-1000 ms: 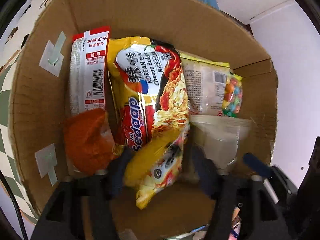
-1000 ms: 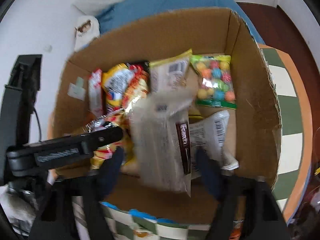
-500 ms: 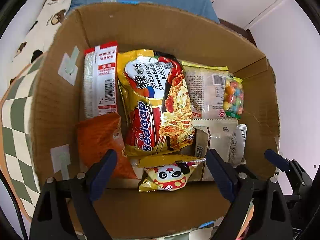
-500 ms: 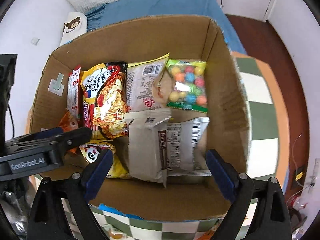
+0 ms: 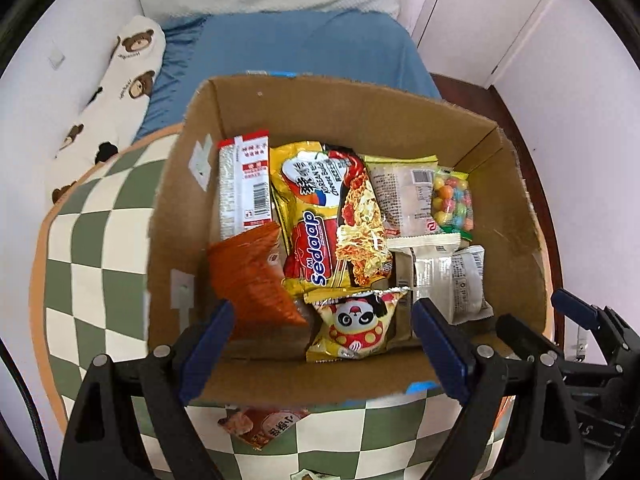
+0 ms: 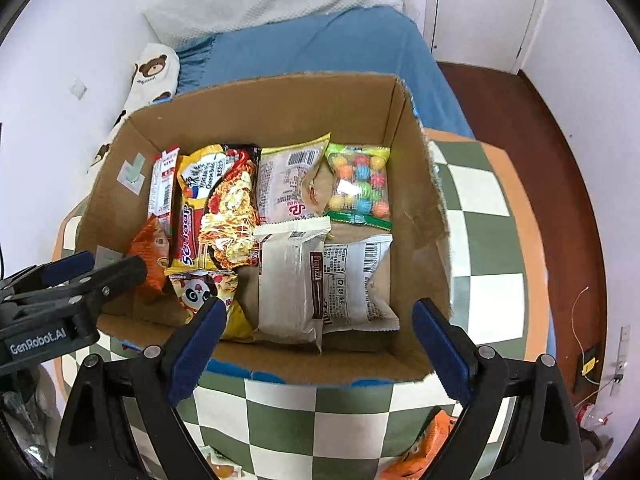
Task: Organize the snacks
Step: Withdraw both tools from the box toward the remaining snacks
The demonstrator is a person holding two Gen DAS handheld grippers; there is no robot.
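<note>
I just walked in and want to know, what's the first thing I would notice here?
A big cardboard box stuffed with snacks sits on a green checkered table. The bright yellow and red noodle packet lies in the middle, and a bag of colorful candy balls glows in the far right corner. Near the front, a yellow packet with a panda face peeks out, and both tools hover open and empty at the near edge.

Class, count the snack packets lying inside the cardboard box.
8: red-white strip, orange bag, noodles, panda pack, beige packet, candy balls, two grey-white packets. More may hide underneath.
</note>
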